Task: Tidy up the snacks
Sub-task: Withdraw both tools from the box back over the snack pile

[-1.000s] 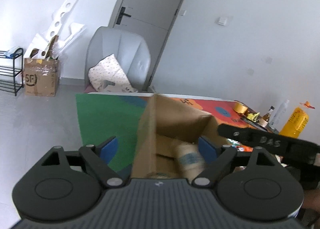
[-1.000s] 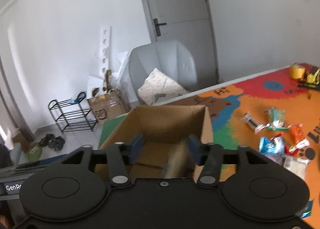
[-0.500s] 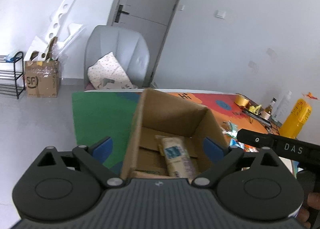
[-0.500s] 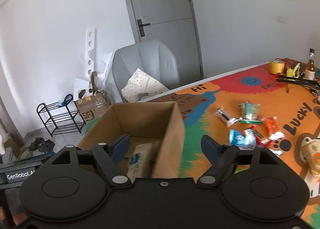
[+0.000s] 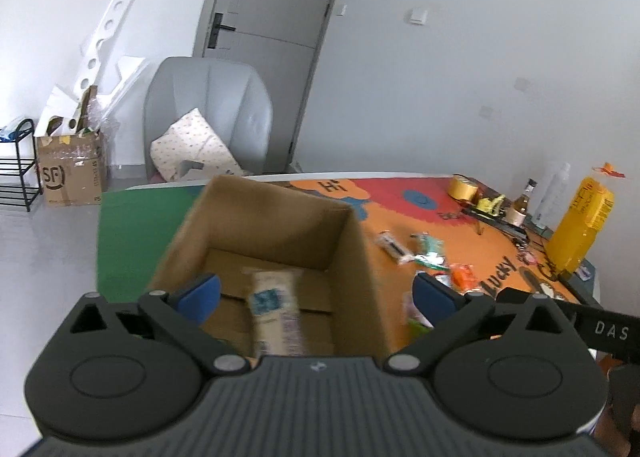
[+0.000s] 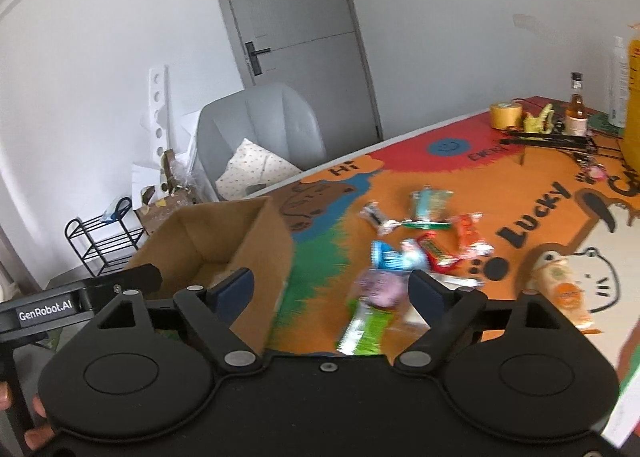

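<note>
An open cardboard box (image 5: 352,253) stands on the colourful mat; it also shows in the right wrist view (image 6: 256,253). A pale snack pack (image 5: 276,309) lies flat inside it. My left gripper (image 5: 316,293) is open and empty, over the box's near side. My right gripper (image 6: 332,285) is open and empty, right of the box, above a purple and green snack (image 6: 372,301). Several loose snacks lie on the mat: a blue packet (image 6: 396,257), a red bar (image 6: 436,253), an orange packet (image 6: 468,233) and a cream packet (image 6: 560,289).
A yellow bottle (image 5: 580,225), small bottles (image 6: 576,113), a tape roll (image 6: 506,113) and a black tool (image 6: 548,141) sit at the table's far right. A grey chair (image 5: 212,121) with a cushion stands behind the table, a shoe rack (image 6: 104,237) beyond.
My right gripper opened, let the pale snack pack drop into the box, and swung right over the loose snacks. My left gripper stayed open at the box and drew back slightly.
</note>
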